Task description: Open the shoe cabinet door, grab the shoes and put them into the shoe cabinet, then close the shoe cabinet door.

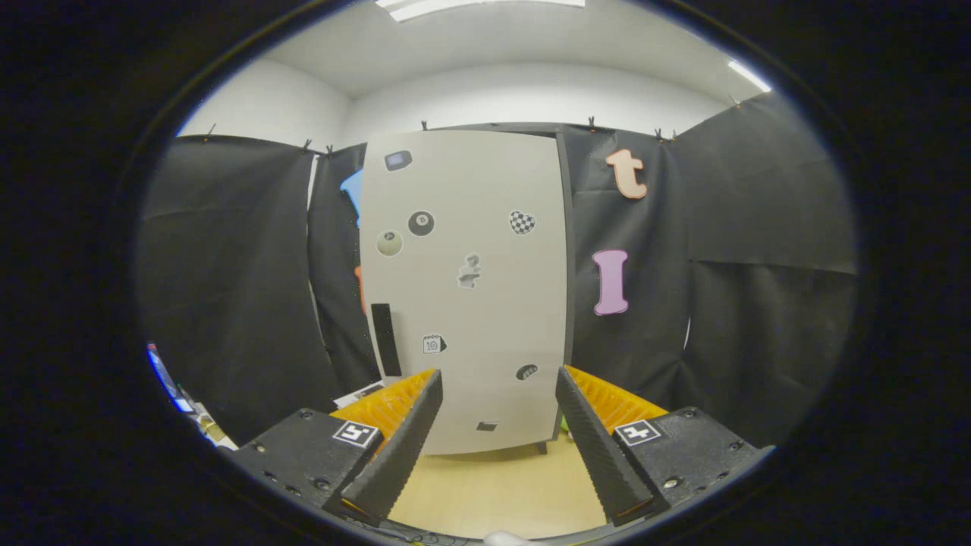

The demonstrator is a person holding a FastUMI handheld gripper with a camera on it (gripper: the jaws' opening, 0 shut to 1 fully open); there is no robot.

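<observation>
With the shoe cabinet door (pixel 466 292) shut ahead, gripper (pixel 498 425) spread wide, empty; fingers may slip off the slim handle (pixel 385 339).

Pale grey shoe cabinet door (pixel 466 296) bears a black handle strip (pixel 385 340), above tan wood floor (pixel 493 485).

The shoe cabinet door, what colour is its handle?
Black, a vertical handle on the pale grey door, gripper view.

A staged recording booth, not a home: black cloth (pixel 235 280) clipped up as walls, plain white room walls and ceiling strip lights (pixel 485 6) above, a lone sticker-dotted shoe cabinet (pixel 466 288) at twelve o'clock on a wood floor (pixel 493 485).
</observation>
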